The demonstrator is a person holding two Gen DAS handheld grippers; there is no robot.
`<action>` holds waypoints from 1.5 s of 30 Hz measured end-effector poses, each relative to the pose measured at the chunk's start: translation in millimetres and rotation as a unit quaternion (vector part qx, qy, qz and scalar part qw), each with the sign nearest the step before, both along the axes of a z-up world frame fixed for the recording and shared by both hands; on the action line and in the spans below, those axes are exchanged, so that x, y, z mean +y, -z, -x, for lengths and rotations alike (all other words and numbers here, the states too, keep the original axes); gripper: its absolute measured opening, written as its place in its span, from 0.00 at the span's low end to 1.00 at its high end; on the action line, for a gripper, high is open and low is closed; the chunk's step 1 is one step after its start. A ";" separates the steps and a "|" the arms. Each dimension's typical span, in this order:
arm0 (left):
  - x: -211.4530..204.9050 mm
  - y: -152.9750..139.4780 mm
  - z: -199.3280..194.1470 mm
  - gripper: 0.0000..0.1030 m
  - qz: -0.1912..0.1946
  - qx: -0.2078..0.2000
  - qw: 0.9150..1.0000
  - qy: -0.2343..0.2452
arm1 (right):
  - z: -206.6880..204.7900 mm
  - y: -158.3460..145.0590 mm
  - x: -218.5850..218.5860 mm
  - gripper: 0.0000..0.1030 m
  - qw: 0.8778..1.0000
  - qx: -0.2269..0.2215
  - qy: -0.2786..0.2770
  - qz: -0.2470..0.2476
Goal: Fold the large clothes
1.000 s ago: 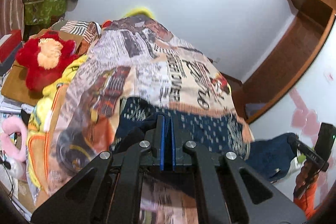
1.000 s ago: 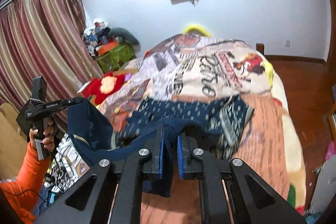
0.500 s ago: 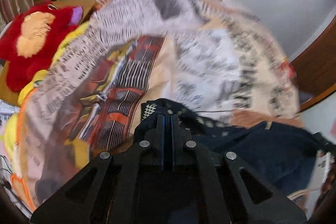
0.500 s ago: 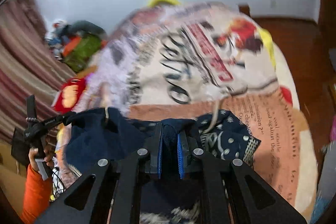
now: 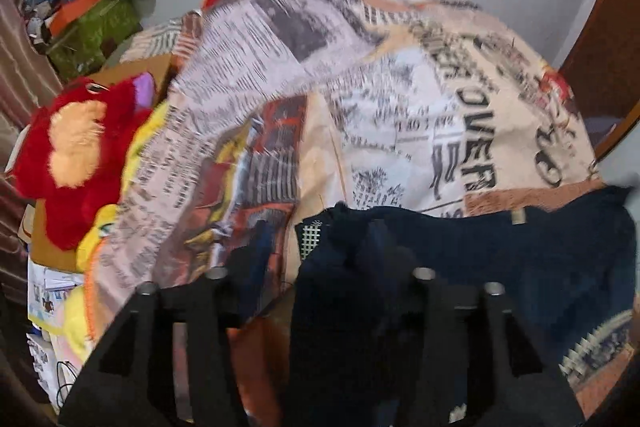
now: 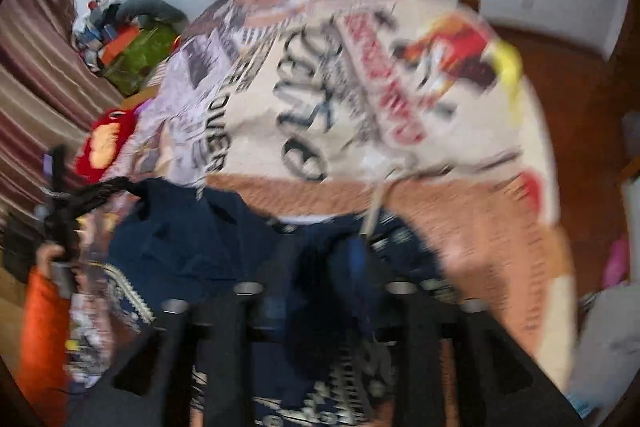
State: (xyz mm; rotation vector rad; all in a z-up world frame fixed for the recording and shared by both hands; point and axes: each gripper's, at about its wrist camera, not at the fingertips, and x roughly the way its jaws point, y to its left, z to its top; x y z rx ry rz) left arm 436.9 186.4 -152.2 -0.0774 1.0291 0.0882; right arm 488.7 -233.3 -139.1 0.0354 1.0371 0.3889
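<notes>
A dark navy garment (image 5: 500, 259) with white patterned trim lies across the near end of a bed covered by a newspaper-print blanket (image 5: 400, 99). My left gripper (image 5: 316, 255) has its jaws spread wide, and a bunch of the navy cloth lies loose between them. In the blurred right wrist view the garment (image 6: 192, 239) also spreads over the blanket (image 6: 360, 99), and my right gripper (image 6: 316, 263) stands open with navy cloth between its fingers. The left gripper shows at the left of that view (image 6: 60, 211).
A red plush toy (image 5: 76, 147) and a yellow one lie left of the bed. A green box (image 5: 96, 27) of clutter stands by the striped curtain (image 6: 36, 75). Wooden floor (image 6: 572, 83) runs to the right of the bed.
Both grippers swung down over the bed with the navy garment, then opened. The cloth that was clamped now lies loose on the blanket.
</notes>
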 end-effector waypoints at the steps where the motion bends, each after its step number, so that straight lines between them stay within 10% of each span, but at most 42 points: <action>1: 0.5 -6.5 6.1 0.54 0.001 -0.006 1.000 -0.001 | 8.0 -10.7 -3.0 0.72 1.000 -0.024 0.000 -0.003; 12: -15.0 46.8 82.1 0.63 0.025 0.069 0.997 0.022 | 83.7 36.2 -1.5 0.72 0.998 0.015 -0.054 -0.006; 21: -16.4 91.9 107.4 0.65 0.080 0.100 0.992 -0.007 | 93.9 78.7 17.7 0.31 0.996 0.050 -0.065 -0.027; 27: -20.2 82.9 105.1 0.66 0.054 0.097 0.994 0.008 | 109.7 64.1 27.2 0.10 0.997 0.012 -0.078 0.002; 45: -17.1 15.6 61.9 0.66 0.010 0.030 0.999 0.024 | 132.3 53.6 -7.8 0.08 0.997 0.031 -0.066 0.011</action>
